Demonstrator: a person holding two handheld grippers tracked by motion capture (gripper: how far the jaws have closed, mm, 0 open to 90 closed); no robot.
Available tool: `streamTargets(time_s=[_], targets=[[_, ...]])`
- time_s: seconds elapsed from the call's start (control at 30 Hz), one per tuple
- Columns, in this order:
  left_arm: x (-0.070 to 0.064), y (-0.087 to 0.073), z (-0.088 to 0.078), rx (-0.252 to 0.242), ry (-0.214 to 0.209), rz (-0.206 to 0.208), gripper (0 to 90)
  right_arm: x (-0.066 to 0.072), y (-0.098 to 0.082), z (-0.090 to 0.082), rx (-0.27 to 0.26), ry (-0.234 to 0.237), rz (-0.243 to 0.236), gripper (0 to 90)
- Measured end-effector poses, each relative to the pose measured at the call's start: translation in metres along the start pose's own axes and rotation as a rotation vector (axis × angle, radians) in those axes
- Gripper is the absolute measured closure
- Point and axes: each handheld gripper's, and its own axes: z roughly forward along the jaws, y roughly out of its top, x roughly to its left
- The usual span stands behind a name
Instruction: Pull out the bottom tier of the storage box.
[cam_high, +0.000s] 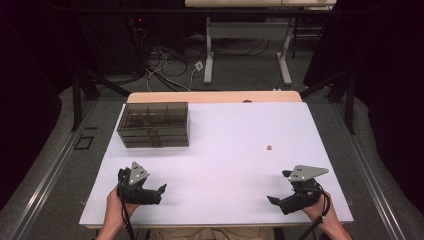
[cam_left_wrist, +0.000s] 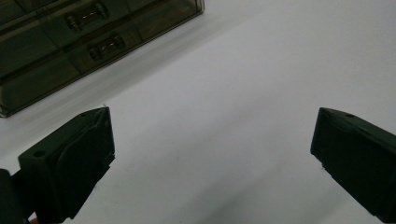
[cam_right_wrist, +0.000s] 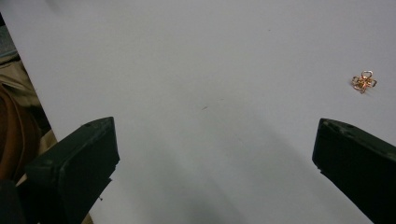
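With both sets of jaws spread and empty, the right gripper (cam_high: 280, 192) sat nearer the small gold trinket (cam_high: 269, 147), which lay ahead on the white table (cam_high: 225, 150), well apart from the left gripper (cam_high: 156, 192).

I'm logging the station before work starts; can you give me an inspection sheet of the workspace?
Surface: white table top, a faint mark or two.
Job's things: smoky drawer box, drawers shut, far left; small gold trinket, right of centre.
Clutter: nothing seen.
Grippers: left gripper and right gripper near the front edge, both open, holding nothing.
Cables: one trails from each gripper; loose cables on the floor beyond.
Surroundings: another table's legs, dark curtains.
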Motion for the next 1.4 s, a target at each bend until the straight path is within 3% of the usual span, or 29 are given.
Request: streamTargets(time_s=[0.37,1.4], targets=[[0.002,0.008,0.014,0.025,0.027,0.004,0.0,-0.001,0.0,0.0,0.002,-0.005,-0.004,0.0],[0.025,0.022,0.037,0.039,0.096,-0.06,0.0,-0.001,0.0,0.002,0.004,0.002,0.006,0.0]])
